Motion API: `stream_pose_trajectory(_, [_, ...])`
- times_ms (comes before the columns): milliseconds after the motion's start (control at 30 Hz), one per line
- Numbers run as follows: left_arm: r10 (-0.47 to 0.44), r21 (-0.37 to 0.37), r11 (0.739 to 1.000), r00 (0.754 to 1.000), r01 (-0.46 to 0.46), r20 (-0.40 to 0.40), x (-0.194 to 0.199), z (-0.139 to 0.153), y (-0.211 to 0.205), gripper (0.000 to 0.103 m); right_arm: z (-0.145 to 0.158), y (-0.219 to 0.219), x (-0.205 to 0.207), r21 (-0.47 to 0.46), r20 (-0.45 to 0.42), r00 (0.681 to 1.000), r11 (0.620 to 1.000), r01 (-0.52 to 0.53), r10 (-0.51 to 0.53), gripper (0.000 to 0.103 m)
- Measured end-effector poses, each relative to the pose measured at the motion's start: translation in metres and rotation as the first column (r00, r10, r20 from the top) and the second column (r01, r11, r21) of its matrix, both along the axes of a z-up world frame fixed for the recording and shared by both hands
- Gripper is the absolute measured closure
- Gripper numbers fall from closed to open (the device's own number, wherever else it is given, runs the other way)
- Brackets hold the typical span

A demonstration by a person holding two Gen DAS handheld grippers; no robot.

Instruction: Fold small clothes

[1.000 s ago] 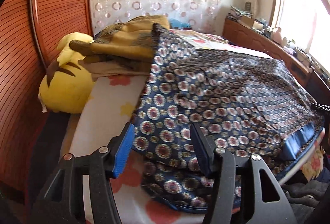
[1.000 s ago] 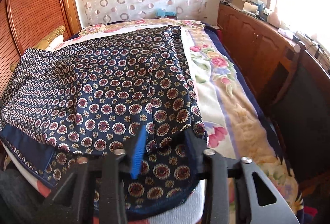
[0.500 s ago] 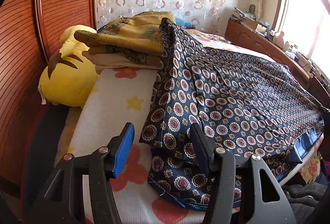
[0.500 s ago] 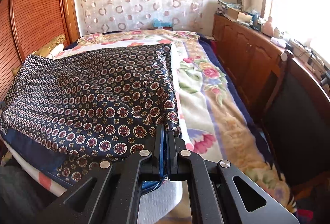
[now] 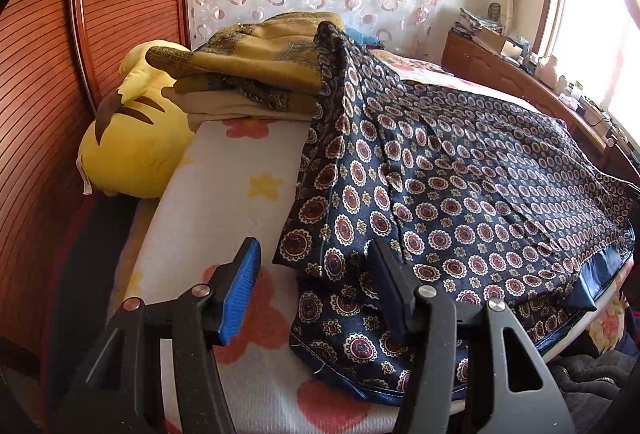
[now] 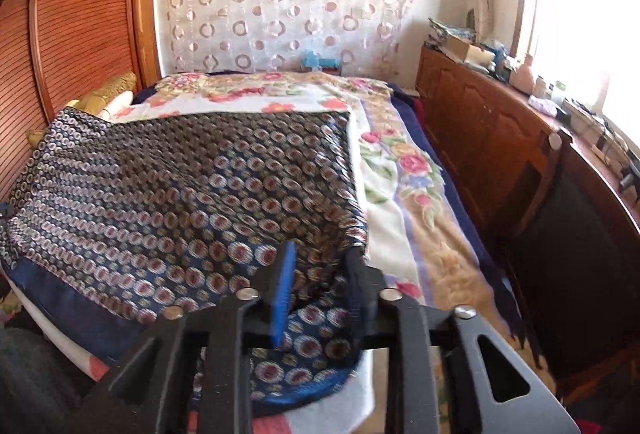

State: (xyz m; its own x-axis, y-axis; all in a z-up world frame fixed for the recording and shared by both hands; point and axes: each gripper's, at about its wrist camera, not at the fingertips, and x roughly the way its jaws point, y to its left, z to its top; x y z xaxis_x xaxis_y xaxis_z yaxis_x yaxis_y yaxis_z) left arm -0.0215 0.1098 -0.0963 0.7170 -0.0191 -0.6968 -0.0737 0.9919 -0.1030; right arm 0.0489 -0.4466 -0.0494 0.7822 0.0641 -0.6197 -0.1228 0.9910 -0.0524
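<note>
The cloth lies ahead-left of the right gripper, jaws opening astride its corner; left gripper released.

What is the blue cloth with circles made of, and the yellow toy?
The cloth looks like thin satin or silk-like fabric: it shines slightly, drapes in soft folds and has a glossy navy hem. The toy looks like soft plush with a matte, fuzzy surface. Neither can be told for sure.
</note>
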Motion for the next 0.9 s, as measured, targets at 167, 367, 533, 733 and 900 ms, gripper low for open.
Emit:
stream_pose_trajectory(167, [-0.005,-0.004,1.0,1.0,0.005,-0.01,0.0,-0.004,0.0,0.046,-0.011,0.03,0.005,0.018,-0.037,0.995,0.996,-0.089,0.09,0.069])
stream_pose_trajectory(367, [-0.017,-0.001,1.0,1.0,0.017,0.004,-0.004,-0.002,0.0,0.046,-0.036,0.079,0.017,0.038,-0.094,0.973,0.977,-0.209,0.212,0.061])
stream_pose_trajectory(533, [-0.035,-0.013,0.999,0.999,0.035,0.0,-0.008,-0.004,-0.003,0.053,-0.05,0.101,0.023,-0.014,-0.091,0.97,0.974,-0.226,0.224,0.057])
stream_pose_trajectory(733, [-0.036,-0.004,0.999,0.999,0.035,-0.008,-0.013,-0.004,-0.009,0.054,-0.059,0.094,0.02,0.014,-0.074,0.971,0.974,-0.228,0.228,0.048])
stream_pose_trajectory(900, [-0.05,-0.048,0.998,0.999,0.05,0.001,-0.012,-0.004,-0.007,0.076,-0.064,0.091,0.012,0.02,-0.051,0.975,0.977,-0.213,0.214,0.043])
